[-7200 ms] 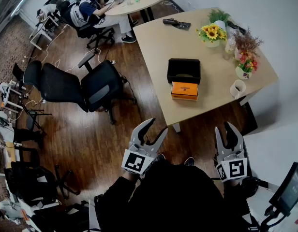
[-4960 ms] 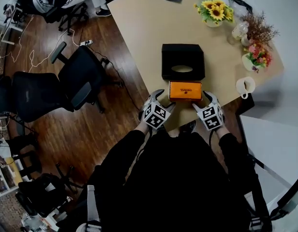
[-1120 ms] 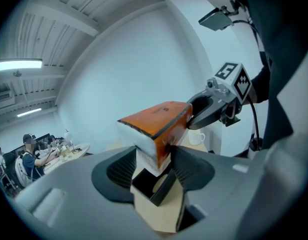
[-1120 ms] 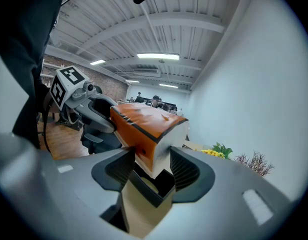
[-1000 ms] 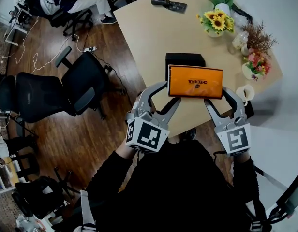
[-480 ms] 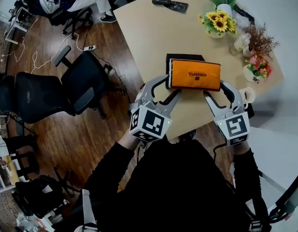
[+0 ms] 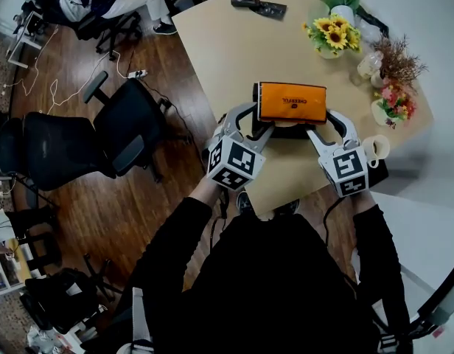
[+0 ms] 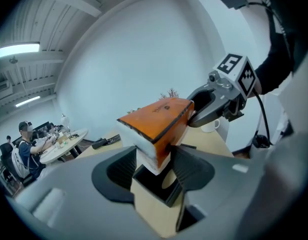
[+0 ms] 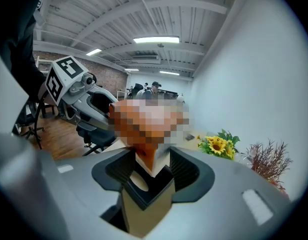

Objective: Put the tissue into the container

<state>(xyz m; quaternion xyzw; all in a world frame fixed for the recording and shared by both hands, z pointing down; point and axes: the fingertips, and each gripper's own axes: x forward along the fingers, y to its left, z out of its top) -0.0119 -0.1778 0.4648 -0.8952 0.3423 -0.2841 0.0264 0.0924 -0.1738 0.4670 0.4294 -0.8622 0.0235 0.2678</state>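
Observation:
An orange tissue pack (image 7: 292, 102) with white ends hangs level over the open black container (image 7: 287, 130) on the beige table (image 7: 227, 43), covering most of it. My left gripper (image 7: 257, 119) is shut on the pack's left end, and my right gripper (image 7: 323, 123) is shut on its right end. In the left gripper view the pack (image 8: 159, 118) sits between the pads (image 8: 125, 165), with the container (image 8: 158, 185) below and the right gripper (image 8: 213, 105) opposite. In the right gripper view the pack (image 9: 146, 156) is partly hidden by a mosaic patch above the container (image 9: 150, 190).
A sunflower pot (image 7: 329, 37), dried flowers (image 7: 389, 63), a flowered vase (image 7: 382, 103) and a white mug (image 7: 376, 150) line the table's right side. A black remote (image 7: 259, 7) lies at the far end. Black office chairs (image 7: 102, 135) stand left; a person sits at the far round table.
Both grippers have carried the pack away from me and down, so it now sits over the container. The grip on each end is unchanged.

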